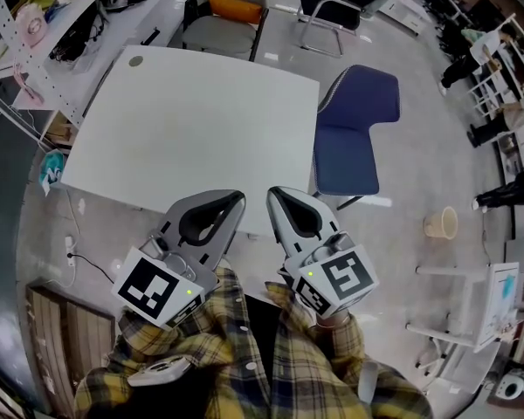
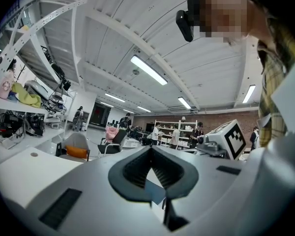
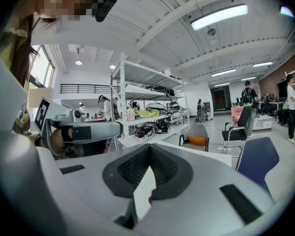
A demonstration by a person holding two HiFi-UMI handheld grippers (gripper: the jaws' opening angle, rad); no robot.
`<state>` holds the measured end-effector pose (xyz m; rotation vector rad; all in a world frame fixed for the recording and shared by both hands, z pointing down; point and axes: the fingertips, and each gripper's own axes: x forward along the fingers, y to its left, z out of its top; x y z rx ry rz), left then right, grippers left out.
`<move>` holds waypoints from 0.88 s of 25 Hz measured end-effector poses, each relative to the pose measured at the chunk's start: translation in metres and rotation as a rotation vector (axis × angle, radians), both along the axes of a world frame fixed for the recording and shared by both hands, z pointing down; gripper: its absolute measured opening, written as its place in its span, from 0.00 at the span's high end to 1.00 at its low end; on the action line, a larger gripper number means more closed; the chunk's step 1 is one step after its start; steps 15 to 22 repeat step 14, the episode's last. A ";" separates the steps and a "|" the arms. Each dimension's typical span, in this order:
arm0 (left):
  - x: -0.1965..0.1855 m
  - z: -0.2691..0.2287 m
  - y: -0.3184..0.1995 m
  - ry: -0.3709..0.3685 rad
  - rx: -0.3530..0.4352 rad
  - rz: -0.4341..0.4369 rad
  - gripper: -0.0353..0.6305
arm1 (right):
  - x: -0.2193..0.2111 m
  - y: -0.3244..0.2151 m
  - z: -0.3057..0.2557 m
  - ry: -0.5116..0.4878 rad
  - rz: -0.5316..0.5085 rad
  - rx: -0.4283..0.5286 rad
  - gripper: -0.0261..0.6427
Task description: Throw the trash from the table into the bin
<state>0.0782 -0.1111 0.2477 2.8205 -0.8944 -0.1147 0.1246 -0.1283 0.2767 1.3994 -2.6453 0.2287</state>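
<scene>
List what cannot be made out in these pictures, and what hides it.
- Head view: the table's near edge lies under the left gripper and right gripper.
- Head view: the round mark at its far corner is too small to name.
- Head view: the beige container on the floor is too small to see inside.
- Gripper views: their own bodies block most of the tabletop.

No text, label or number can be read anywhere
</scene>
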 end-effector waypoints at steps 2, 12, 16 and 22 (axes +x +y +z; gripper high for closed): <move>-0.002 0.000 0.000 -0.002 -0.002 0.006 0.94 | -0.003 -0.001 0.000 0.000 0.002 -0.002 0.96; -0.020 0.003 -0.003 -0.016 -0.012 0.007 0.94 | -0.017 -0.005 0.004 0.016 0.015 -0.006 0.96; -0.024 0.003 -0.002 -0.019 -0.016 0.004 0.94 | -0.017 -0.005 0.005 0.022 0.024 -0.006 0.96; -0.024 0.003 -0.002 -0.019 -0.016 0.004 0.94 | -0.017 -0.005 0.005 0.022 0.024 -0.006 0.96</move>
